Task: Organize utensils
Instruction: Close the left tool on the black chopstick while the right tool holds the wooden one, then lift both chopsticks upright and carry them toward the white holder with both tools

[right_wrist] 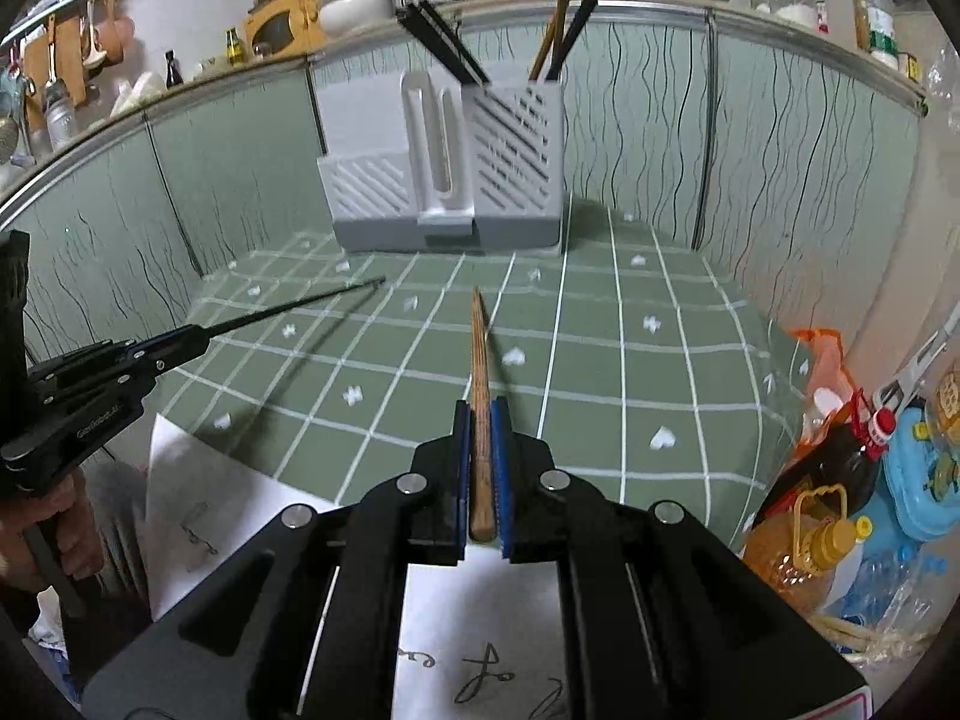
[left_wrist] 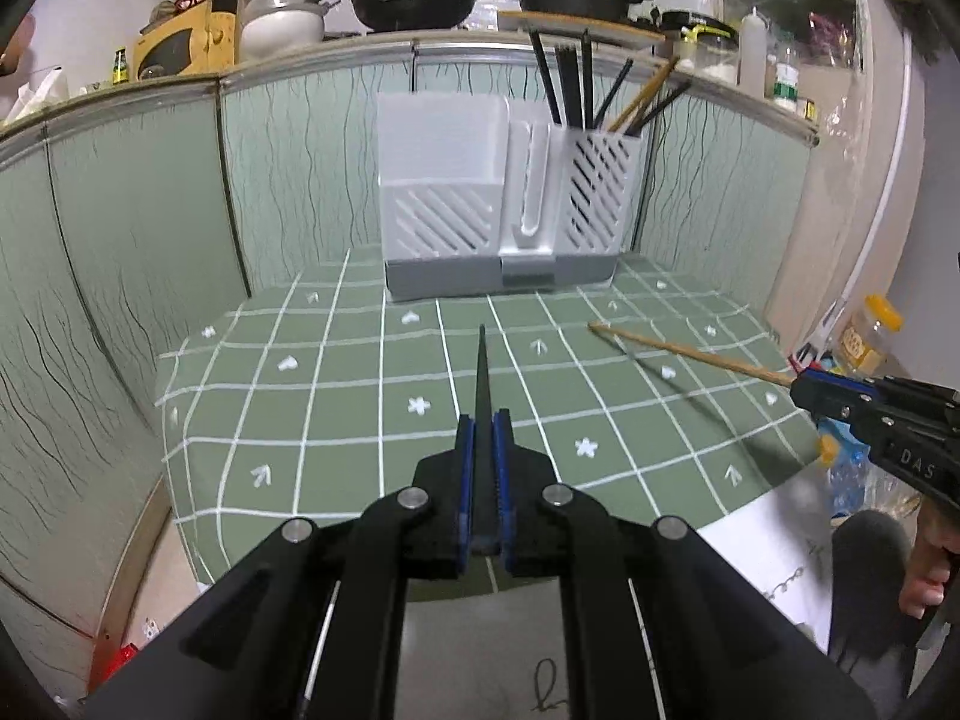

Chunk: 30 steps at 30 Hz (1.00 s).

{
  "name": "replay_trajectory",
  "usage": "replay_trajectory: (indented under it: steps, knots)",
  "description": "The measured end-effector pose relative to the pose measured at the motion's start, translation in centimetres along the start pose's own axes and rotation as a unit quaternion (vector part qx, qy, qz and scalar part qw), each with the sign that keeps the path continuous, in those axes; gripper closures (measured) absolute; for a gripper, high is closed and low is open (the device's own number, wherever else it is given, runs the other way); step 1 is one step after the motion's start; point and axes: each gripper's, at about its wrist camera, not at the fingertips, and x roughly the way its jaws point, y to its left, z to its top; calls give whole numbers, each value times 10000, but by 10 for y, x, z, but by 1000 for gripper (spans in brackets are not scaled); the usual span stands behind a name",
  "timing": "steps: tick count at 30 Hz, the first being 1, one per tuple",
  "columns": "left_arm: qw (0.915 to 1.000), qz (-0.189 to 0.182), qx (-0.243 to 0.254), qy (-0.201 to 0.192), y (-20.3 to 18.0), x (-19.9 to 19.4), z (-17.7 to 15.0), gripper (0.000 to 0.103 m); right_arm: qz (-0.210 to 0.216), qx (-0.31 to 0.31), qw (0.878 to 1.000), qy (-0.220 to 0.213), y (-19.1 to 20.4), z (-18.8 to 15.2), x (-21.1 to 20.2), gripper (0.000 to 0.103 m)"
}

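Left claw [left_wrist: 483, 420] is clenched on a black chopstick [left_wrist: 482, 372], its tip jutting straight ahead over the desk [left_wrist: 336, 420]. Right claw [right_wrist: 480, 414] grips a wooden chopstick [right_wrist: 479, 360] likewise. Dead ahead of both stands the white utensil holder [left_wrist: 498, 204].

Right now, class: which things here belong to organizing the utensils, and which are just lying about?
Belongs to the job:
- black chopstick in the left gripper
- wooden chopstick in the right gripper
- white utensil holder

Just lying about:
- oil bottle
- black pans
- rice cooker
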Motion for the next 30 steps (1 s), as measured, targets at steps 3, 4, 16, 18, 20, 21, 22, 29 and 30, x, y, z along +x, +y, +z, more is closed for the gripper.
replay_trajectory:
  steps: [3,4,16,18,20,21,22,29,30]
  knots:
    - [9999,-29,3,-105,2,-9,8,95,-1,-19,9999,-134,0,9,-9,96]
    - [9999,-38,8,-139,2,-11,11,95,3,-26,9998,-175,0,12,-11,96]
    - [9985,-116,164,-513,1,-45,41,95,91,-67,9981,-614,6,44,-40,96]
    - [9982,-136,188,-559,1,-50,45,95,101,-92,9977,-665,7,48,-45,96]
    - [9978,-151,211,-606,0,-54,48,95,112,-122,9974,-708,9,51,-49,96]
    - [9977,-158,217,-625,0,-56,50,95,114,-131,9972,-730,10,52,-51,96]
    - [9975,-167,225,-643,-1,-58,51,95,117,-134,9970,-749,10,53,-52,96]
    - [9966,-233,311,-725,-4,-66,57,95,157,-163,9962,-844,12,60,-61,96]
    - [9966,-246,302,-724,-4,-67,58,95,163,-174,9961,-850,13,60,-62,96]
